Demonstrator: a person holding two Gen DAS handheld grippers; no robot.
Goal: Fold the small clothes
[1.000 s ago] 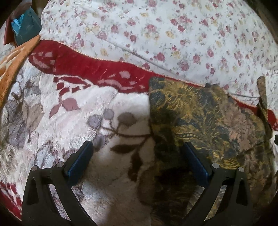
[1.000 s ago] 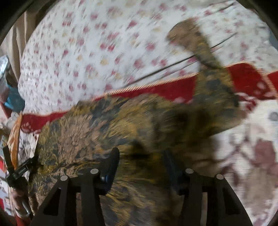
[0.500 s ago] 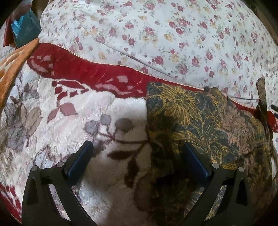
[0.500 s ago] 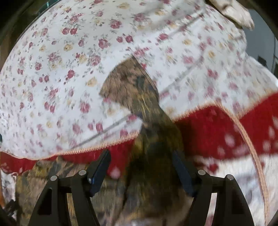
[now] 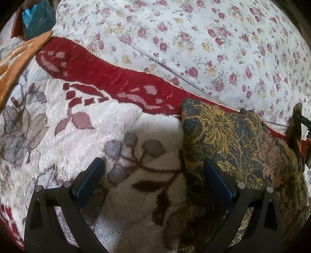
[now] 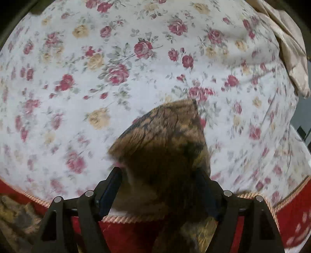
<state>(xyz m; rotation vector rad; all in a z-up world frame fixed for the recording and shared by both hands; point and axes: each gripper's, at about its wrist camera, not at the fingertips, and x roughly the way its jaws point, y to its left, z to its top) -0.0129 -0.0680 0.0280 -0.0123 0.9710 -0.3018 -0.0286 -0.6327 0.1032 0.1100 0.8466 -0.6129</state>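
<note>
A small dark garment [image 5: 239,148] with a gold and brown flower print lies on a plush red and white blanket [image 5: 77,109]. My left gripper [image 5: 153,175] is open and empty, hovering over the blanket at the garment's left edge; its right finger [image 5: 217,179] is over the cloth. In the right wrist view a narrow end of the garment [image 6: 165,140] stretches out onto a white flowered sheet [image 6: 97,68]. My right gripper [image 6: 159,186] is open with this strip between its fingers; the image is blurred. The right gripper also shows at the far right edge of the left wrist view [image 5: 302,124].
The flowered sheet [image 5: 213,39] covers the far side beyond the blanket's red border. An orange patterned cloth [image 5: 17,62] and a teal box [image 5: 37,17] lie at the far left. A beige fabric [image 6: 287,48] hangs at the upper right.
My right gripper has moved away from the garment's body along its narrow end toward the flowered sheet, staying open. My left gripper has barely shifted and stays open.
</note>
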